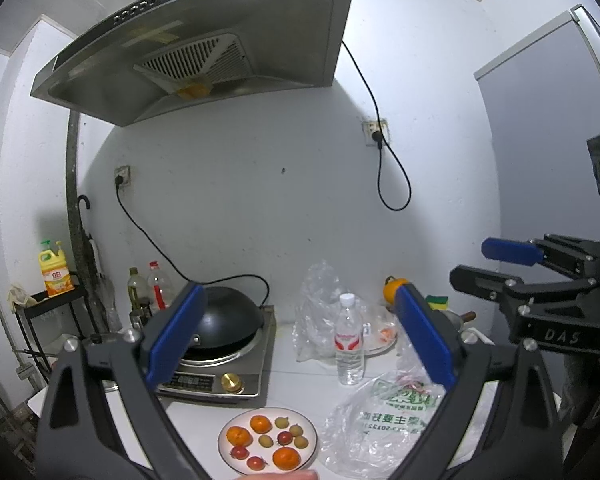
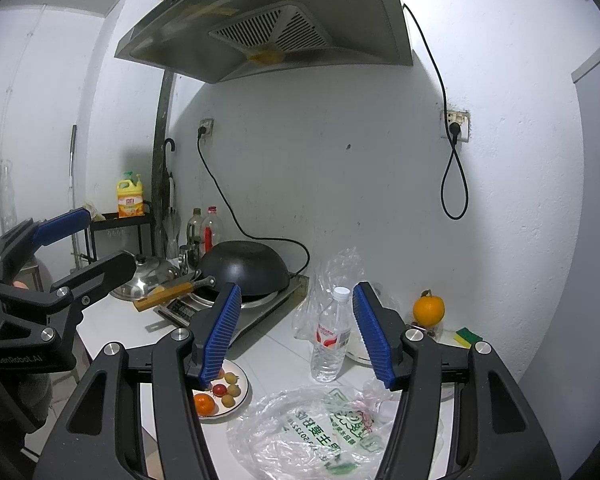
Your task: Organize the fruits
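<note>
Left of the printed plastic bag (image 1: 384, 432), the plate (image 1: 305, 449) holds all the fruit, directly below the left gripper (image 1: 300, 344). Both it and the right gripper (image 2: 296, 340) gape wide and empty; the left looks nearer.

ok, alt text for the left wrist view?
The open left tool hangs above a round white plate of small orange, red and green fruits, holding nothing. Beside the plate lies a crumpled clear plastic bag with green print; behind it stands a clear plastic water bottle and a black wok on a cooktop.
</note>
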`<move>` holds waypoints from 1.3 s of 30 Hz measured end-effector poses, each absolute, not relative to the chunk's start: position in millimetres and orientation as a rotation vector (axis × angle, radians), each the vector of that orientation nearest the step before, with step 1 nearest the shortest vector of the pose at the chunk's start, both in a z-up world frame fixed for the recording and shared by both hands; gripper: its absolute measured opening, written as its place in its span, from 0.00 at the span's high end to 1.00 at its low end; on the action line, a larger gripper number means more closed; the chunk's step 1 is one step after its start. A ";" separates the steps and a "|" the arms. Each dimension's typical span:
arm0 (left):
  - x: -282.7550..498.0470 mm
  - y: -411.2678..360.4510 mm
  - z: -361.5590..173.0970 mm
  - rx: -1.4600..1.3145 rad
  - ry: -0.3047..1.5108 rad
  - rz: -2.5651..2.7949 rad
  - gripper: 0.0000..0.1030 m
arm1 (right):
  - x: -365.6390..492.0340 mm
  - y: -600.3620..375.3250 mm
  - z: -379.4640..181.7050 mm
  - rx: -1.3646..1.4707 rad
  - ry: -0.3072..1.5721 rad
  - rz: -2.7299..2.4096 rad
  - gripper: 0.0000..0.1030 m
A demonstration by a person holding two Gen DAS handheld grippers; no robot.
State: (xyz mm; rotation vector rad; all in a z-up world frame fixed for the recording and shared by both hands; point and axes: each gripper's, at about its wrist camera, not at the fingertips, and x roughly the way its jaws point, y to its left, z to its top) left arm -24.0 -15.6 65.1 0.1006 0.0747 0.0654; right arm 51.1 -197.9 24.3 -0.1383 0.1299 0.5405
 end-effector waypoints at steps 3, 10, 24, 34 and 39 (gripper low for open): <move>-22.8 -16.3 65.3 0.103 0.075 0.063 0.06 | 51.2 -197.5 24.3 -0.138 0.130 0.540 0.40; -21.8 -17.6 65.0 0.104 0.076 0.060 0.07 | 52.1 -197.2 23.8 -0.139 0.133 0.539 0.40; -20.5 -18.9 64.9 0.105 0.077 0.058 0.06 | 52.5 -197.3 23.5 -0.139 0.135 0.539 0.40; -21.4 -18.7 64.3 0.105 0.074 0.057 0.07 | 52.7 -197.5 23.5 -0.139 0.135 0.540 0.40; -21.5 -18.8 64.2 0.106 0.076 0.057 0.07 | 52.3 -197.4 23.9 -0.139 0.135 0.539 0.40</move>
